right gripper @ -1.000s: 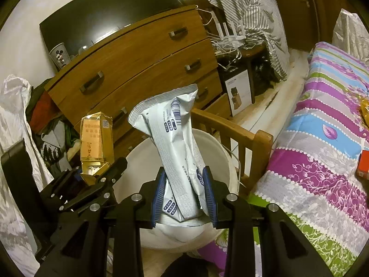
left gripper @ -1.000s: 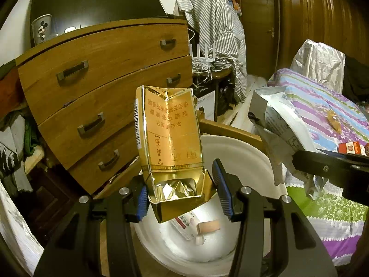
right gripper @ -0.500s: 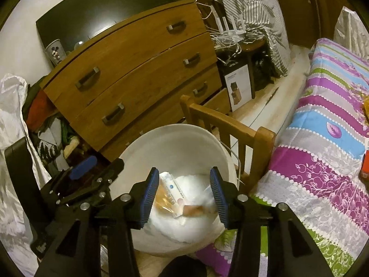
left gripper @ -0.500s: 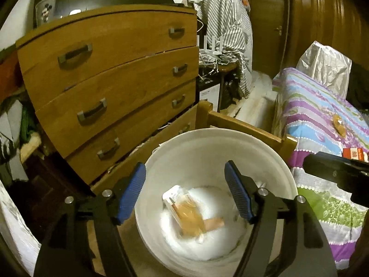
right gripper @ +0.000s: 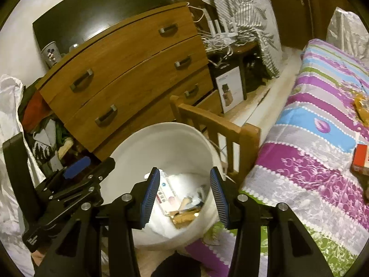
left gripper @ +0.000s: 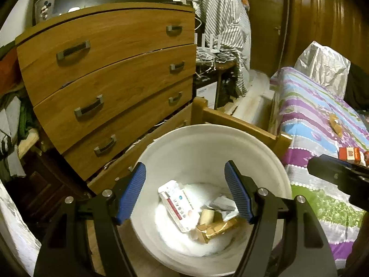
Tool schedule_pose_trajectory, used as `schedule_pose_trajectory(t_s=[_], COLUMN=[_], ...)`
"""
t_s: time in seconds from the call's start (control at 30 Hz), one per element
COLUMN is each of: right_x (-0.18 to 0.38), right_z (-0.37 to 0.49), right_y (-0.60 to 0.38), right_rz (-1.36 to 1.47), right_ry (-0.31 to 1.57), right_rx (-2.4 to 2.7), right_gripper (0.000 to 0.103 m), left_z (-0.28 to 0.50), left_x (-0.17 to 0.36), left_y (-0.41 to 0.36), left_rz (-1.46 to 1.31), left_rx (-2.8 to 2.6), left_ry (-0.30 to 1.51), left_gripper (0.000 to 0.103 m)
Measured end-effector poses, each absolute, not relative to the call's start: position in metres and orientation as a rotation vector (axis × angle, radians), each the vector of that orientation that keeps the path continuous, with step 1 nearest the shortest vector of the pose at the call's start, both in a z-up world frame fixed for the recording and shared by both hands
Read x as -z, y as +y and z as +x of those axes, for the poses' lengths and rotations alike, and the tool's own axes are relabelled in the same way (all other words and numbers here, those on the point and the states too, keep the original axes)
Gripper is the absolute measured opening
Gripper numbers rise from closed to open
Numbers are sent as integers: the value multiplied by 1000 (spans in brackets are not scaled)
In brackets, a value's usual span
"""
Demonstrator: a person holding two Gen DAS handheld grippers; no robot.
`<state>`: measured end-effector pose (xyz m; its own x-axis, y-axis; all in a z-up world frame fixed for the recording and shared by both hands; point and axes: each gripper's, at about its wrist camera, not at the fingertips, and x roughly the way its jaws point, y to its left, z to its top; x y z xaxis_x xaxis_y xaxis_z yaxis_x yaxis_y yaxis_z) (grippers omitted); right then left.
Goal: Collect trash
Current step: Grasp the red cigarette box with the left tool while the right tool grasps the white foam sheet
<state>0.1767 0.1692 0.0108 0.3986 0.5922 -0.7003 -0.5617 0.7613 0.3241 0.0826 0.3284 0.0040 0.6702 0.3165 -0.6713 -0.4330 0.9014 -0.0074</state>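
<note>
Beside the dresser (left gripper: 110,69), a white bin (left gripper: 207,138) holds cartons and wrappers. Both the left gripper (left gripper: 185,192) and right gripper (right gripper: 184,196) hover over the bin, jaws wide and empty. Next comes the red box (right gripper: 361,159) on the bed (right gripper: 311,150) beside the bin.

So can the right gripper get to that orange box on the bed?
Probably yes: the right gripper is open and empty, and the orange box lies uncovered on the bedspread off to its right, nothing between.

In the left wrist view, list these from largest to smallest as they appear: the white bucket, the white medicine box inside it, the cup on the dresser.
1. White bucket
2. Medicine box
3. Cup; it stands farther away, so only its apparent size is smaller.
</note>
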Motion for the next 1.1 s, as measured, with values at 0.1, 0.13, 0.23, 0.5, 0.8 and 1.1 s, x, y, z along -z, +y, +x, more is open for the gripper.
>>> schedule_pose_trajectory(t_s=[0.1, 0.13, 0.23, 0.5, 0.8, 1.1], right_x=[-13, -12, -10, 9, 53, 66], right_z=[174, 173, 175, 172, 145, 181], right_y=[149, 142, 113, 3, -177, -258], right_rz=[30, 31, 46, 119, 86, -94], right_ry=[863, 855, 842, 831, 830, 809], right_rx=[-683, -672, -631, -519, -338, -342], right_gripper=[48, 48, 48, 48, 68, 98], left_z=[86, 87, 91, 107, 161, 241], left_x=[-7, -8, -11, -20, 26, 44], left_y=[314, 306, 288, 210, 108, 7], left_rz=[-168, -162, -151, -68, 92, 475], left_rx=[-397, -387, -352, -189, 156, 605], left_ry=[719, 718, 713, 703, 835, 752], left_gripper=[68, 68, 70, 78, 86, 86])
